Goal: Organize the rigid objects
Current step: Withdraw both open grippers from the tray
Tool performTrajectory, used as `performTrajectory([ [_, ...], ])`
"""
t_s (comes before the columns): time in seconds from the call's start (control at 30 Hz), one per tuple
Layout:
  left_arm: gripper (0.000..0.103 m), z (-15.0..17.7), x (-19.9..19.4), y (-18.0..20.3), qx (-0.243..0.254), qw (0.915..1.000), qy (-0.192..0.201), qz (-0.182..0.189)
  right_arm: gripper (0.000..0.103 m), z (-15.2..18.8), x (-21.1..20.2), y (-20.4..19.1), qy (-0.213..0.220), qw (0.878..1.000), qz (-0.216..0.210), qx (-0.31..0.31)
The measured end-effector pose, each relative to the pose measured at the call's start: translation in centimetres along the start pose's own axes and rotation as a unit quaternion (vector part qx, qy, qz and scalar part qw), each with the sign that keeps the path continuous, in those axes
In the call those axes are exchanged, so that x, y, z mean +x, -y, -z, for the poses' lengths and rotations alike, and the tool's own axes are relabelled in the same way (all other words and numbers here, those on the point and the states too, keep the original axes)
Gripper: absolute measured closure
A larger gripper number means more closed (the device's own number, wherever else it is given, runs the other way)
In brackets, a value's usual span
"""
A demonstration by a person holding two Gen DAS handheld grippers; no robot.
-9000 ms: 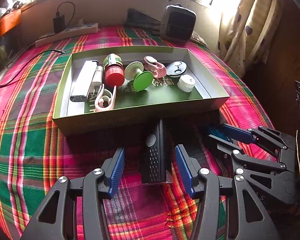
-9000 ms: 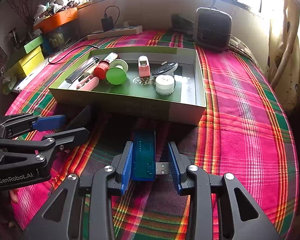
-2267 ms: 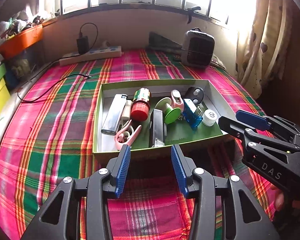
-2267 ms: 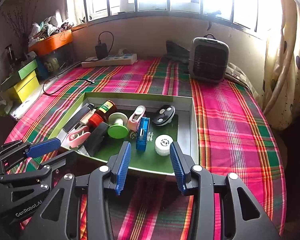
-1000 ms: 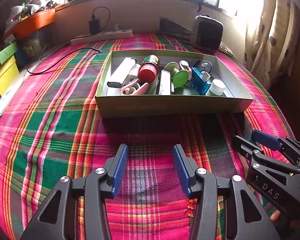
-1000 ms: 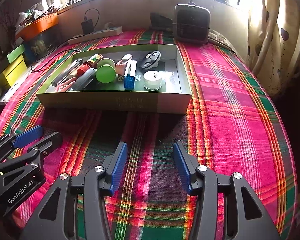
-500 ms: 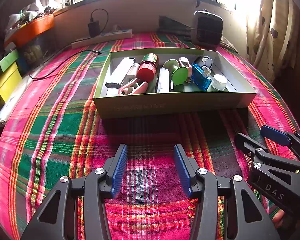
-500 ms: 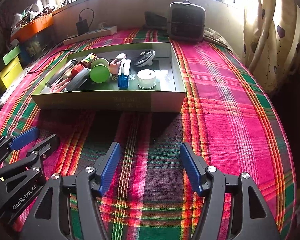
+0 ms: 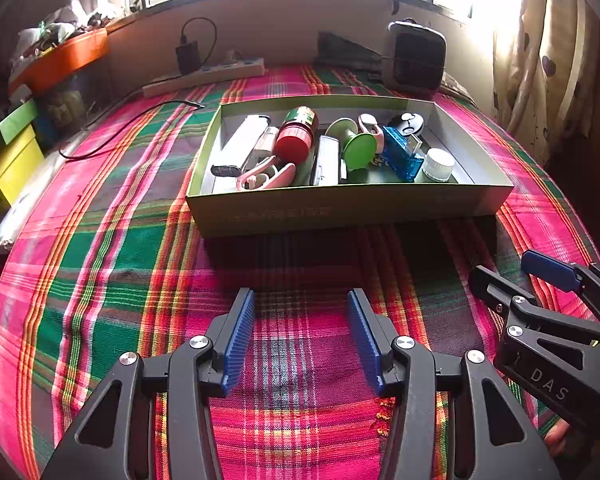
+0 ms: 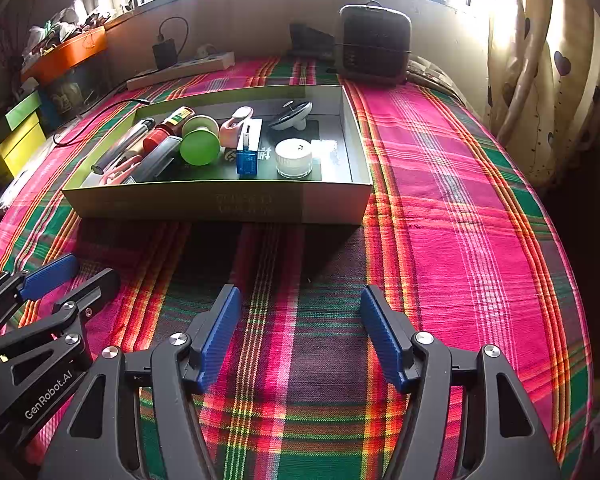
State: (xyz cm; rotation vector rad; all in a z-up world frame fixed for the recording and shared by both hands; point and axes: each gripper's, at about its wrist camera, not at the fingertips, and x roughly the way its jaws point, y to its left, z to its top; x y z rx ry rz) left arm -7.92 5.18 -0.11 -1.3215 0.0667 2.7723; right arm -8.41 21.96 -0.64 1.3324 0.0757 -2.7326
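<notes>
A green cardboard box point(image 9: 340, 208) point(image 10: 220, 202) sits on the plaid cloth ahead of both grippers. It holds several small objects: a red-capped bottle point(image 9: 296, 140), a green spool point(image 9: 358, 152) point(image 10: 199, 145), a blue USB hub point(image 9: 400, 156) point(image 10: 247, 160), a black remote point(image 9: 326, 160), a white jar point(image 9: 439, 164) point(image 10: 294, 157), a pink clip point(image 9: 266, 174) and a white power bank point(image 9: 240, 148). My left gripper point(image 9: 301, 336) is open and empty, back from the box. My right gripper point(image 10: 300, 332) is open wide and empty; it also shows in the left wrist view point(image 9: 536, 280).
A black heater point(image 10: 374, 42) stands behind the box by the window. A white power strip point(image 9: 204, 76) with a charger and a black cable point(image 9: 132, 120) lie at the back left. Yellow boxes point(image 9: 8, 160) sit off the left edge. A curtain point(image 10: 548, 80) hangs at right.
Both grippers let go of the remote and the blue USB hub, which now lie in the box. Both have drawn back from the box, and the right gripper has opened wider.
</notes>
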Motion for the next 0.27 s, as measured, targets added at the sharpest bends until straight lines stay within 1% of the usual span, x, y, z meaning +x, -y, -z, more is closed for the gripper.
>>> performTrajectory([
  [0.27, 0.056, 0.01, -0.01, -0.07, 0.000, 1.0000, 0.000, 0.000, 0.039, -0.02, -0.02, 0.00, 0.000, 1.000, 0.000, 0.000],
])
